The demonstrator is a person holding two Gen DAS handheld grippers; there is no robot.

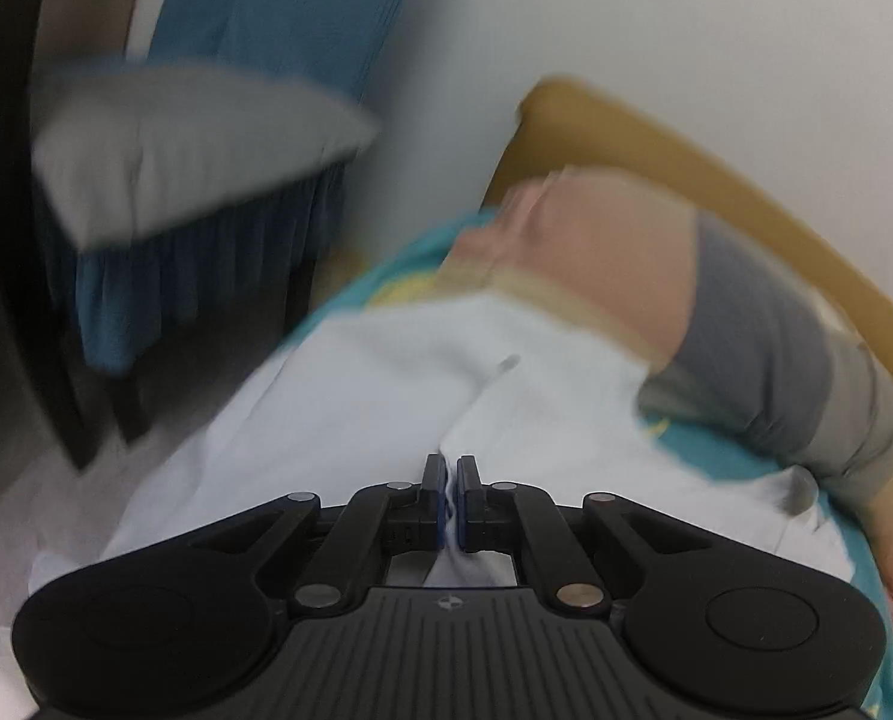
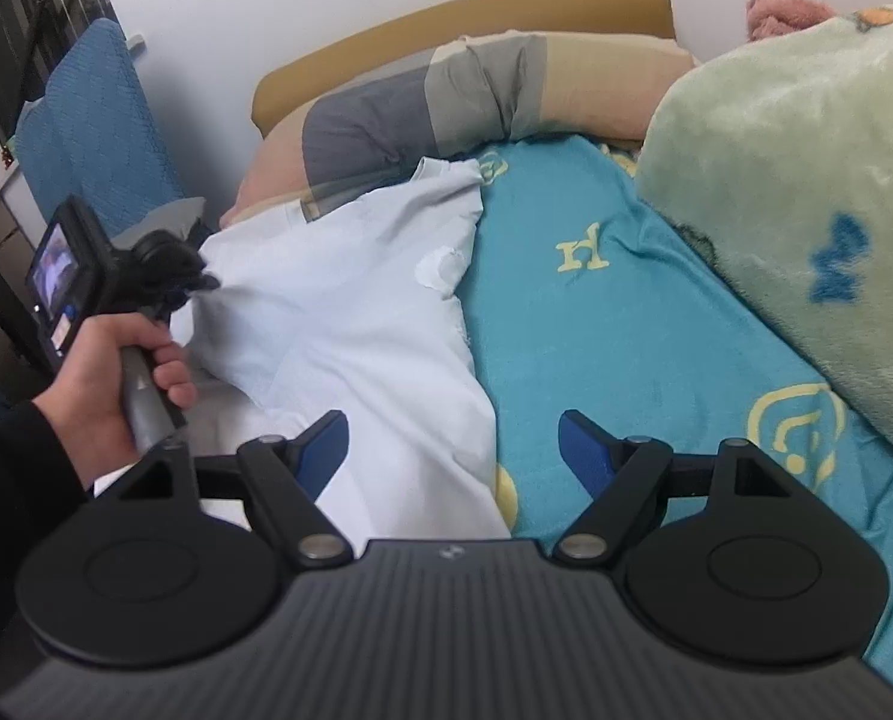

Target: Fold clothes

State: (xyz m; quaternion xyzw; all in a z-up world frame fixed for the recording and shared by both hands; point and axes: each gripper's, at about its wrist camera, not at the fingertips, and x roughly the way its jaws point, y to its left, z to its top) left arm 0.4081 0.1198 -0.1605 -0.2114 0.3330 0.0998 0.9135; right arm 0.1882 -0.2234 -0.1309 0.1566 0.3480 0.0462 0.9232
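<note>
Clearly, a fold of the pale white cotton garment [image 1: 386, 372] is pinched between the pressed-together fingers of the left gripper [image 1: 451, 483]. Its cloth is spread over the turquoise patterned bedsheet [image 2: 614, 324], against a grey-and-peach striped pillow [image 2: 446, 102]. The right gripper [image 2: 454, 450] is held spread wide above the garment's edge, gripping nothing.

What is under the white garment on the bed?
The white cotton garment lies on a teal blanket with yellow motifs, its far edge against a grey-and-beige striped pillow. Anything beneath its middle is covered.
</note>
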